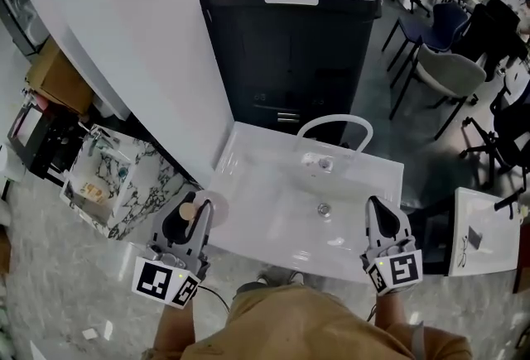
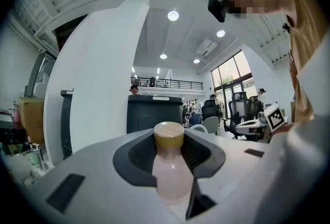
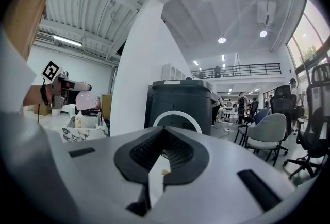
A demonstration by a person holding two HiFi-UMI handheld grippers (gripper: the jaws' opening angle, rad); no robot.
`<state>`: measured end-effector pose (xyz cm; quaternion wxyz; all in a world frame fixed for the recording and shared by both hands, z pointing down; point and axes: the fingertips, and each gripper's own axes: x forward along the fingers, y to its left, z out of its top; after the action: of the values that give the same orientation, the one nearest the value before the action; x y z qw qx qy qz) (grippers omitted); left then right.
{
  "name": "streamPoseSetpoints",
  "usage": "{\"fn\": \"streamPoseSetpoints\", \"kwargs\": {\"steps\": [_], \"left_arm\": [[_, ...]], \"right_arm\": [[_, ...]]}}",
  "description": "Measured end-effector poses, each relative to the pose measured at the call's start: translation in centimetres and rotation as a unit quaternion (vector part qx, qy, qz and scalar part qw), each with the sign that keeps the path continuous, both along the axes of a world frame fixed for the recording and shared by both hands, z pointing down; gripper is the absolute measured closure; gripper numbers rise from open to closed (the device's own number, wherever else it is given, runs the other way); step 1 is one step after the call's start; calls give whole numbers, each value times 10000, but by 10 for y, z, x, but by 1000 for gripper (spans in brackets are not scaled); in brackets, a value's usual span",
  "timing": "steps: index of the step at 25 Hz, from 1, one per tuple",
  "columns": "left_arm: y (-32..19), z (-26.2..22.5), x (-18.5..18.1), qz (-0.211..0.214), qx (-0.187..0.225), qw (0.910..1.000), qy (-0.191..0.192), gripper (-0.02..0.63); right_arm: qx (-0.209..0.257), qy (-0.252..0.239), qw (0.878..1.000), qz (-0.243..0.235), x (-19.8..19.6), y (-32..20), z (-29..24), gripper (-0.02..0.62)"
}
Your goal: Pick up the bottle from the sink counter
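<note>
Sink counter (image 1: 248,153) edge: bottle (image 2: 170,171) clamped between left fingers (image 2: 85,182).

We seem to be in an open-plan office hall: swivel chairs (image 1: 451,73) at two o'clock, a large black bin (image 1: 290,27) at twelve behind a freestanding sink (image 1: 269,184), a railed mezzanine (image 2: 166,84) under high recessed ceiling lights (image 2: 173,15).

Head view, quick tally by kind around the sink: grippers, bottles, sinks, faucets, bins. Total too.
grippers: 2 (left gripper, right gripper)
bottle: 1, clamped in the left gripper
sink: 1
faucet: 1
black bin: 1
total: 6
</note>
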<state>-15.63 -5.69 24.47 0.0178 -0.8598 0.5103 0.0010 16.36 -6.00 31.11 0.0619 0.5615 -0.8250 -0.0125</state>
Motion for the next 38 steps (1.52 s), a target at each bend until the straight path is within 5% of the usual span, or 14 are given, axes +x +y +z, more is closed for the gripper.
{"fn": "streamPoseSetpoints", "kwargs": {"steps": [38], "left_arm": [[17, 5, -11, -86, 10, 9998, 173, 480]], "right_arm": [[124, 123, 9997, -156, -20, -6, -1, 597]]}}
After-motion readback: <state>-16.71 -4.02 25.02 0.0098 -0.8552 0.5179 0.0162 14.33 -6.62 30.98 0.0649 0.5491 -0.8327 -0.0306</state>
